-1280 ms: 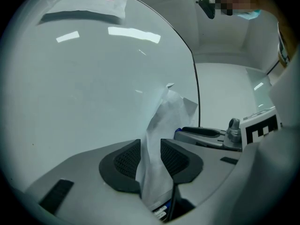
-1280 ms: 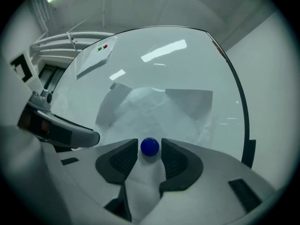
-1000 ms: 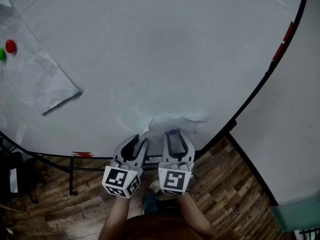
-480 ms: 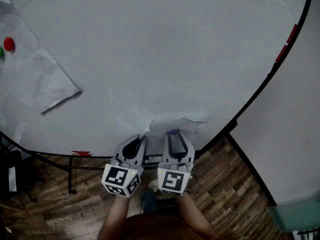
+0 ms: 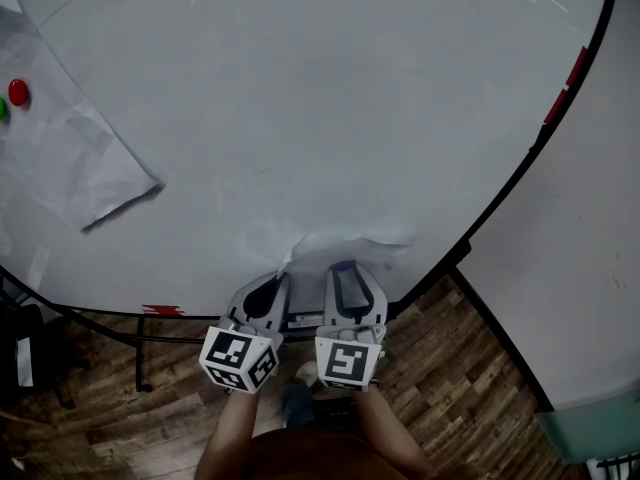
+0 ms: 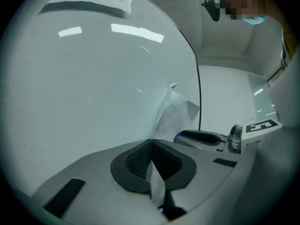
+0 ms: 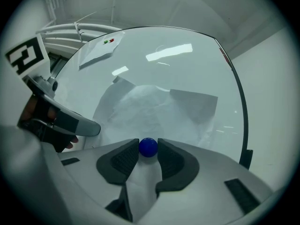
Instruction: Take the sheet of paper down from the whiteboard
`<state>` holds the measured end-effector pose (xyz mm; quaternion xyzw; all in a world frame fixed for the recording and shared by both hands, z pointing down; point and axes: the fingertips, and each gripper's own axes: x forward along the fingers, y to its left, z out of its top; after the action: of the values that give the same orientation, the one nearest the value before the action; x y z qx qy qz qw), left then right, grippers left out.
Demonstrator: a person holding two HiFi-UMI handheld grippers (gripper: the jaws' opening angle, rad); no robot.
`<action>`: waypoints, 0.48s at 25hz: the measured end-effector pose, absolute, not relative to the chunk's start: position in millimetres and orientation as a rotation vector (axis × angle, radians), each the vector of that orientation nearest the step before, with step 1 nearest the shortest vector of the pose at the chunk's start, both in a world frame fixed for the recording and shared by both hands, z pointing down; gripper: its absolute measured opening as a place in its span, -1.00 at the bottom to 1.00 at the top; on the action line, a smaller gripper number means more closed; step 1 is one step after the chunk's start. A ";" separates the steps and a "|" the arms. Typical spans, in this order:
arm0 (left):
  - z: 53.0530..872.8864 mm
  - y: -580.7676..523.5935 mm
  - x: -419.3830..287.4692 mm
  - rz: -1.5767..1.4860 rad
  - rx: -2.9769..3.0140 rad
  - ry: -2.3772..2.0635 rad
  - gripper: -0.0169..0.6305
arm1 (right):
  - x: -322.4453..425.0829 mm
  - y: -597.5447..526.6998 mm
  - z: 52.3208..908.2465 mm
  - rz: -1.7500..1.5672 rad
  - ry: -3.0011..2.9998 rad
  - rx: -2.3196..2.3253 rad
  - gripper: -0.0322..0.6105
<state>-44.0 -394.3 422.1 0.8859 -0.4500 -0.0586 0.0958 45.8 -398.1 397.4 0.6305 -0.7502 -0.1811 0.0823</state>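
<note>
A: Down at the lower rim of the whiteboard (image 5: 300, 88) now. Clamping the sheet of paper (image 7: 159, 111) with the left gripper (image 6: 151, 144). Pads pressed together, with a thin edge of paper caught between them.

B: And on the right gripper (image 7: 149, 150)?

A: Closed around the blue magnet (image 7: 148, 146), with one pad touching each side of the ball. Sitting right at the jaw tips, on top of the paper.

B: Side by side in the head view?

A: Yes, just beside each other, both pointing level at the board, marker cubes facing the camera.

B: And for the paper itself, where exactly?

A: Low on the board, near the black bottom frame, directly in front of both tools. Creased and rumpled, with folds across the middle and one corner standing off the surface on the left side.

B: Anything else up there?

A: A second sheet (image 5: 70, 158) well apart, far over at the head view's left, with a red magnet (image 5: 18, 92) and a green magnet (image 5: 3, 109) on it. Green one cut off by the picture's edge. Wooden floor (image 5: 450, 368) below the board, pale wall (image 5: 590, 268) off to the right.
</note>
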 end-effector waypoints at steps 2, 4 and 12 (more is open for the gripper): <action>421.7 -395.1 -44.4 -0.179 2.621 -1.329 -0.87 | 45.3 -398.7 396.2 -0.554 -2.254 1.881 -0.47; 421.9 -395.5 -44.6 -0.189 2.610 -1.322 -0.87 | 45.3 -398.6 396.2 -0.550 -2.262 1.876 -0.47; 416.7 -393.0 -43.0 -0.224 2.591 -1.304 -0.87 | 45.4 -386.8 394.4 -0.549 -2.286 1.862 -0.47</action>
<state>-43.0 -393.0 416.7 0.8846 -0.4451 -0.0764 0.1162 45.4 -386.8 394.4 0.6193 -0.7603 -0.1827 0.0710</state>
